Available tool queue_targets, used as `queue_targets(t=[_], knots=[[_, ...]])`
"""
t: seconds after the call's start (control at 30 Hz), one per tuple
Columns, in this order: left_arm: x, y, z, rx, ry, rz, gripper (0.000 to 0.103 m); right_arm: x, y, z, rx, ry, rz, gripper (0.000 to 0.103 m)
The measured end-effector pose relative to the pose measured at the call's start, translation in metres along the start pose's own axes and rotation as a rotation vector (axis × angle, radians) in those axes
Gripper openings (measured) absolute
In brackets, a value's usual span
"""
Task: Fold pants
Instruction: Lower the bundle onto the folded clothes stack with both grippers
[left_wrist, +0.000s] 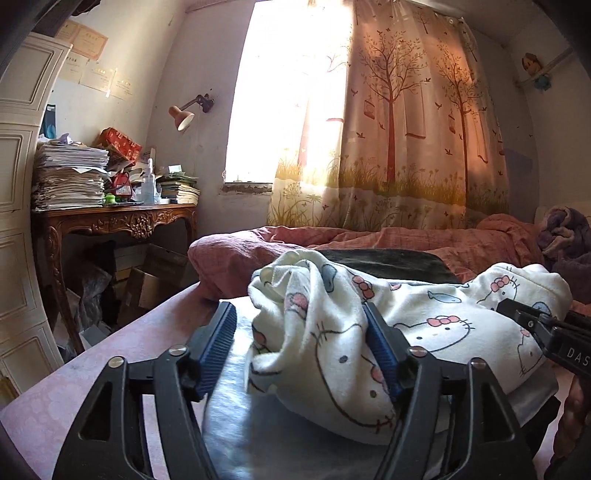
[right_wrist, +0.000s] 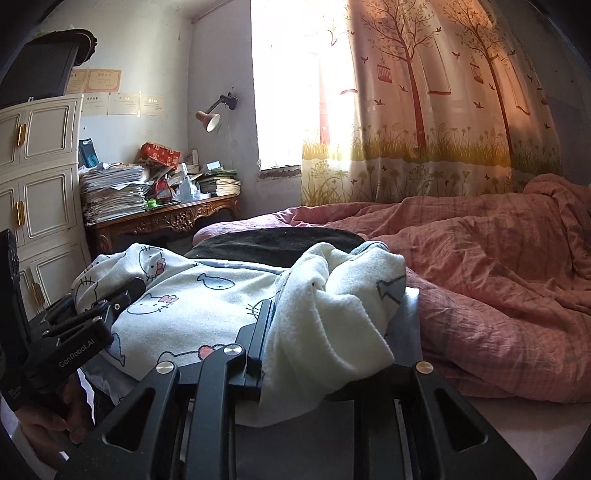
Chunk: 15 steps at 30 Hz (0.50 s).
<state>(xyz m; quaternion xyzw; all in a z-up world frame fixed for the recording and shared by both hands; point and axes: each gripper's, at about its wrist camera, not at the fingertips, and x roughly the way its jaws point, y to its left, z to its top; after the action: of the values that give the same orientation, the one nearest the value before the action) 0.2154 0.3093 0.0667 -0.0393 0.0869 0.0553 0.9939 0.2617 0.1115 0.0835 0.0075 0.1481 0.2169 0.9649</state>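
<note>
The pants (left_wrist: 424, 325) are white with a cartoon cat and fish print. They lie bunched on a grey board on the bed. My left gripper (left_wrist: 299, 339) is open, its blue-padded fingers (left_wrist: 221, 336) standing either side of a raised fold of the pants' left end. In the right wrist view the pants (right_wrist: 207, 299) spread to the left. My right gripper (right_wrist: 317, 332) has cloth draped between and over its fingers; only the left finger (right_wrist: 264, 328) shows, so its state is unclear. The right gripper also shows in the left wrist view (left_wrist: 546, 332), and the left one in the right wrist view (right_wrist: 92, 317).
A rumpled pink quilt (right_wrist: 480, 266) covers the bed to the right and behind. A black cloth (right_wrist: 273, 240) lies beyond the pants. A carved wooden desk (left_wrist: 122, 221) piled with papers stands at the left, next to a white cabinet (right_wrist: 44, 184). A curtained window is behind.
</note>
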Motion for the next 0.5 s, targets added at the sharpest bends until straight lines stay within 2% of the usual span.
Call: queue_targets(t=[0.03,0.1,0.13,0.17,0.3,0.33,0.37,0.4,0.43,0.47,0.5], knots=[[-0.003,0.003,0.003,-0.002,-0.005,0.006,0.073,-0.002,0.0,0.002,-0.002,-0.003,-0.007,0.032],[-0.01,0.009,0.008,-0.002,-0.037,0.029,0.075,-0.008,-0.003,0.006,-0.003,-0.026,-0.051,0.053],[-0.014,0.01,0.011,0.003,-0.056,0.046,0.078,-0.013,-0.006,0.007,0.001,-0.055,-0.085,0.075],[-0.019,0.011,0.013,0.009,-0.075,0.057,0.079,-0.02,-0.009,0.01,0.008,-0.09,-0.111,0.082],[-0.038,0.015,0.022,0.006,-0.161,0.082,0.079,-0.048,-0.022,0.021,0.066,-0.201,-0.126,0.083],[-0.043,0.016,0.024,-0.001,-0.184,0.063,0.07,-0.055,-0.024,0.022,0.083,-0.239,-0.107,0.081],[-0.046,0.016,0.026,-0.005,-0.189,0.033,0.051,-0.062,-0.025,0.023,0.089,-0.271,-0.074,0.067],[-0.045,0.016,0.028,-0.006,-0.177,0.011,0.043,-0.065,-0.023,0.025,0.081,-0.273,-0.051,0.056],[-0.042,0.015,0.029,-0.007,-0.156,-0.01,0.03,-0.063,-0.021,0.027,0.066,-0.25,-0.037,0.035],[-0.038,0.014,0.028,-0.009,-0.138,-0.028,0.018,-0.059,-0.018,0.028,0.056,-0.222,-0.026,0.023],[-0.033,0.013,0.026,-0.01,-0.117,-0.04,0.014,-0.054,-0.016,0.026,0.054,-0.2,-0.016,0.02]])
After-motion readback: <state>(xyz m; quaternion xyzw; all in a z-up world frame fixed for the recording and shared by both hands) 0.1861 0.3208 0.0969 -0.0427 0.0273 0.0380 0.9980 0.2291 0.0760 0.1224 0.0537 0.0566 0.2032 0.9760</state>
